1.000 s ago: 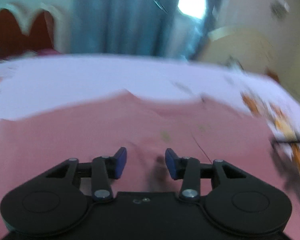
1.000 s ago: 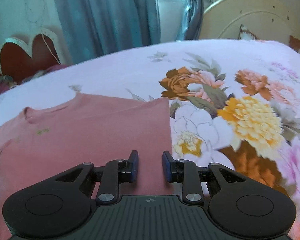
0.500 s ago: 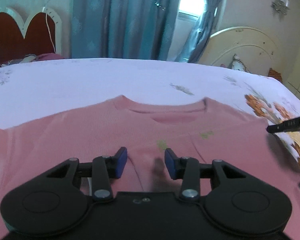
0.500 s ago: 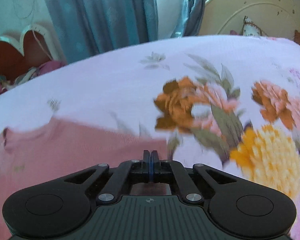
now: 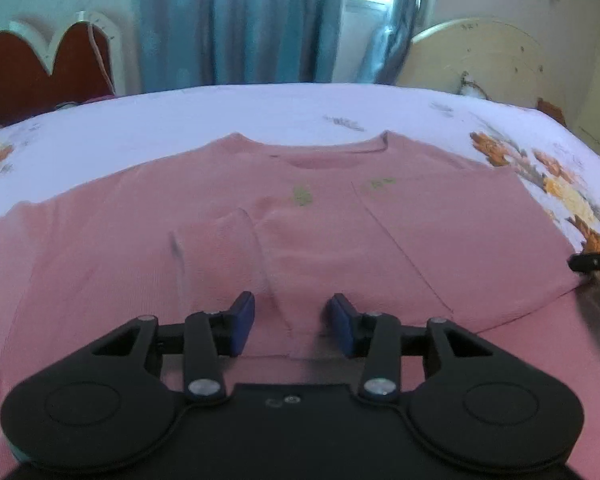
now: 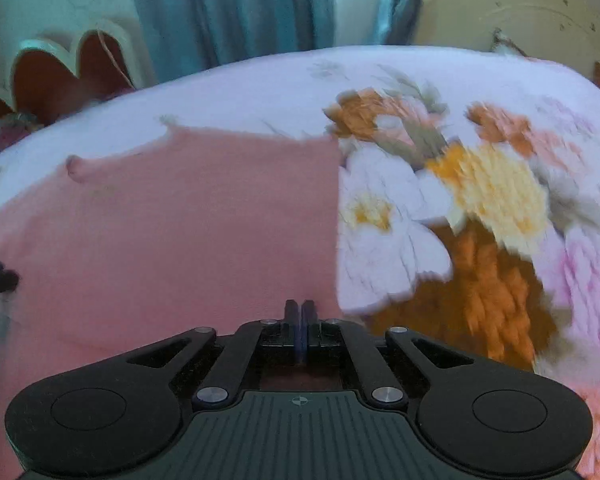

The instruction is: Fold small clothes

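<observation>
A pink long-sleeved shirt (image 5: 340, 216) lies flat on the bed, neckline away from me. One sleeve is folded across its front, with the cuff (image 5: 216, 232) just ahead of my left gripper (image 5: 290, 322). That gripper hovers open over the shirt's lower middle, and nothing is pressed between its blue pads. My right gripper (image 6: 300, 312) is shut over the shirt's (image 6: 180, 232) right side, close to the side edge. No cloth shows between its pads. Its tip (image 5: 594, 262) pokes in at the right of the left wrist view.
The bed is covered with a pale floral sheet (image 6: 480, 200), with large orange and pink flowers to the right of the shirt. A cream headboard (image 5: 480, 52), blue curtains (image 5: 228, 20) and a red scalloped headboard (image 5: 40, 68) stand beyond the bed.
My right gripper went from open to shut near the shirt's right edge. The left wrist view steadied and drew back, bringing the folded sleeve cuff into sight.
</observation>
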{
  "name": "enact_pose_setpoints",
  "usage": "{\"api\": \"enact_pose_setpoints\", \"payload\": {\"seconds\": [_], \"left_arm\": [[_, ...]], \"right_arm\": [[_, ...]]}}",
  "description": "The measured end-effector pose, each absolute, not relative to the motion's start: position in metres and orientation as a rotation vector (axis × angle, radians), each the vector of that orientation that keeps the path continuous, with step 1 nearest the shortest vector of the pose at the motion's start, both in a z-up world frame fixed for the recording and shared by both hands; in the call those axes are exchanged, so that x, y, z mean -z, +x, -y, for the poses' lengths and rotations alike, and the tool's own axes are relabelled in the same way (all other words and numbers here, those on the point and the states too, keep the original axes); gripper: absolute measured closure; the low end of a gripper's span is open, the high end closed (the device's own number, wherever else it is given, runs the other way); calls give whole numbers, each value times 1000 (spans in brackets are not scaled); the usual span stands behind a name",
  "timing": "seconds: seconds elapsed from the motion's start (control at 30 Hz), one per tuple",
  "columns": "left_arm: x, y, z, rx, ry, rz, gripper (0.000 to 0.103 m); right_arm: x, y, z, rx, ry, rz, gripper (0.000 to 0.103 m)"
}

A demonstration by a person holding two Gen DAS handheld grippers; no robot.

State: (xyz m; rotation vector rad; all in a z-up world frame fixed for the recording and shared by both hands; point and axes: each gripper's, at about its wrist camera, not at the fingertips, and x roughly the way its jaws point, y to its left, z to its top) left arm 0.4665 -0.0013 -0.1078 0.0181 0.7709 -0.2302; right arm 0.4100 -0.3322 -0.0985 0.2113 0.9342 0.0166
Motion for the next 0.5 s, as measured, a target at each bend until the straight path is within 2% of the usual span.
{"api": "enact_pose_setpoints", "payload": {"seconds": [0.13, 0.23, 0.3, 0.33, 0.37, 0.4, 0.43, 0.5], "left_arm": [[103, 459, -6, 239, 15, -755, 62], [109, 461, -7, 227, 22, -771, 60], [102, 460, -8, 215, -7, -775, 61], [100, 457, -9, 212, -8, -765, 55], [100, 453, -10, 205, -2, -759, 41], [100, 449, -13, 190, 5, -753, 33], [100, 444, -18, 166, 6, -747, 21], [99, 434, -36, 126, -16, -738, 22]], "right_arm": [[79, 399, 326, -23, 180, -856, 103], [100, 406, 320, -5, 172, -948, 103], [94, 408, 317, 13, 185, -941, 103], [88, 407, 317, 8, 206, -921, 103], [83, 405, 315, 0, 221, -898, 103], [81, 402, 314, -3, 225, -881, 103], [79, 400, 311, 3, 224, -863, 103], [79, 399, 306, 32, 210, -850, 100]]}}
